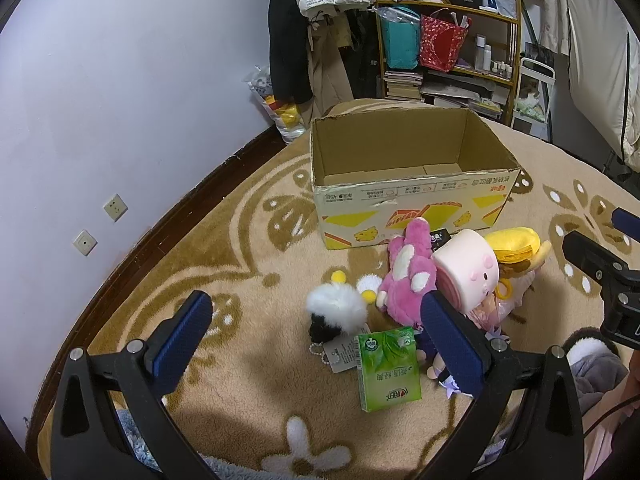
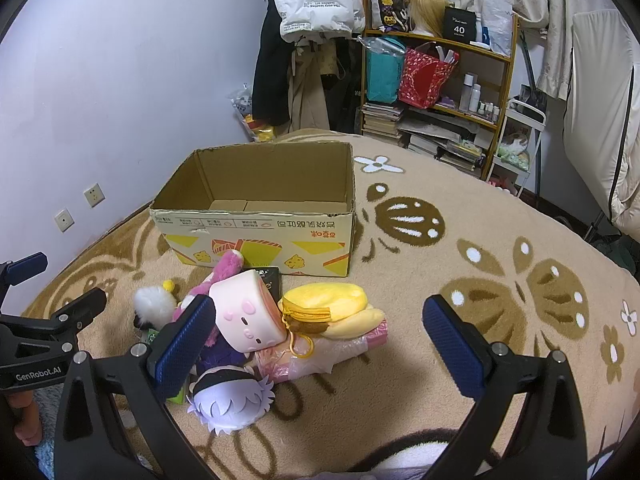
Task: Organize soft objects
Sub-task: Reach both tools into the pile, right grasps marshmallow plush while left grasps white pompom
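An open, empty cardboard box (image 1: 412, 216) (image 2: 260, 236) stands on the carpet. In front of it lies a pile of soft toys: a pink plush (image 1: 404, 276), a pink pig-faced roll (image 1: 468, 272) (image 2: 248, 312), a yellow pouch (image 1: 516, 244) (image 2: 332, 304), a white fluffy toy (image 1: 336, 304) (image 2: 154, 304), a white-haired doll (image 2: 232, 396) and a green tissue pack (image 1: 388, 368). My left gripper (image 1: 316, 340) is open above the white fluffy toy and tissue pack. My right gripper (image 2: 320, 344) is open above the pouch and pink bag, holding nothing.
A beige patterned carpet (image 2: 440, 280) covers the floor. A shelf (image 2: 440, 80) with bags, books and bottles stands behind, beside hanging coats (image 2: 304, 60). The purple wall (image 1: 120, 100) with sockets is at the left. The other gripper shows at each view's edge (image 1: 600, 276) (image 2: 36, 320).
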Available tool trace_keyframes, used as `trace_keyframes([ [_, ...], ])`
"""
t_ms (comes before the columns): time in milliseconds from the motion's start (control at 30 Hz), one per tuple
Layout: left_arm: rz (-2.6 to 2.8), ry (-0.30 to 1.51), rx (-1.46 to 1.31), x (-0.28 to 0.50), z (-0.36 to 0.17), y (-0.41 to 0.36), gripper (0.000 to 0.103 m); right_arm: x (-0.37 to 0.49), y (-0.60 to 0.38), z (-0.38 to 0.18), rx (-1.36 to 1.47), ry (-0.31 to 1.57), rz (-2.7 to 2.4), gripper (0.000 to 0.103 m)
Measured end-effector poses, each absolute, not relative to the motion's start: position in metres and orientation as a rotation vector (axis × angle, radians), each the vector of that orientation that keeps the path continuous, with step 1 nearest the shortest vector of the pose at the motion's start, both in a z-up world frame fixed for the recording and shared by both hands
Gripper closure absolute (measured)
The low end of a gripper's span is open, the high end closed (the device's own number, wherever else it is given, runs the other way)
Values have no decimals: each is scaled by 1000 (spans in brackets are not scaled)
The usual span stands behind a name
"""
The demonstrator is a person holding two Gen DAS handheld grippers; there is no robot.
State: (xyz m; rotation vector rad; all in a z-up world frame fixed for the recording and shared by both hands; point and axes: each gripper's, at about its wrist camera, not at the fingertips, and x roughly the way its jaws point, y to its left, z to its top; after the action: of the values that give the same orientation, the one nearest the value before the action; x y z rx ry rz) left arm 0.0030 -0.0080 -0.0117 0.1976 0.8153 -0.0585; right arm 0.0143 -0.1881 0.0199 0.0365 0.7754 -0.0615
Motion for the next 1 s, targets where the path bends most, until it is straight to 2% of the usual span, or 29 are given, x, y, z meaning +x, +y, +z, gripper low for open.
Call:
trace_keyframes([
  [400, -90, 839, 173, 6, -14, -5, 0, 20, -189, 20, 79, 781, -5, 0],
  [1000, -73, 1082, -29, 65, -61, 12, 0, 69, -180, 7, 98, 842, 105, 0],
])
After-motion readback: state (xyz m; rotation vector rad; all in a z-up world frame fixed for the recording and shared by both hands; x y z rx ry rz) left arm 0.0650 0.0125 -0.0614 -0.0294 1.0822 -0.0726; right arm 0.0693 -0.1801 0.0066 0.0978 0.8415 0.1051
